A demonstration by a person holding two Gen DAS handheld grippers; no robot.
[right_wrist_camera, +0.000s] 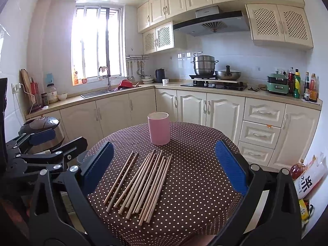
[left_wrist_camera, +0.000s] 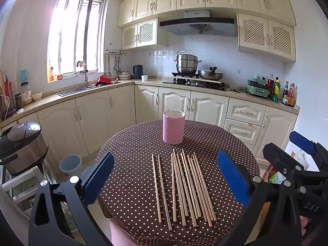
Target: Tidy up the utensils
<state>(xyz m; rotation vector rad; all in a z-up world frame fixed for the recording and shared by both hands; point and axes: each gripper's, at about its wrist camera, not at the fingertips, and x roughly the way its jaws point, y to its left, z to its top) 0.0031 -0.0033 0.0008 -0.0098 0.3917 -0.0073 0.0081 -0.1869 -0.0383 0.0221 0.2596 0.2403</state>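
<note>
Wooden chopsticks [left_wrist_camera: 184, 186] lie loose on the brown polka-dot tablecloth [left_wrist_camera: 133, 143] in the left wrist view, their long axes running away from the camera toward the pink cylindrical holder [left_wrist_camera: 173, 127], which stands upright farther back on the table and apart from their far tips. Two sticks lie a little to the left of the main bundle; within the bundle several overlap, so an exact count is hard to make out. The left gripper [left_wrist_camera: 165, 174] hovers above the near end of the sticks with its blue-padded fingers [left_wrist_camera: 98, 176] spread wide, holding nothing; the finger bases are cut off by the lower edge. At the right edge the right gripper [left_wrist_camera: 287, 153] shows only in part. In the right wrist view the same chopsticks [right_wrist_camera: 139, 184] fan diagonally, near ends lower left, far ends pointing up-right toward the pink holder [right_wrist_camera: 159, 128]; its inside is hidden by the viewing angle. The right gripper [right_wrist_camera: 164, 168] has its blue pads [right_wrist_camera: 231, 166] wide apart and empty above the tablecloth [right_wrist_camera: 194, 174]. The left gripper [right_wrist_camera: 51, 141] is partly visible at the left edge, in front of a rice cooker [right_wrist_camera: 41, 123].
</note>
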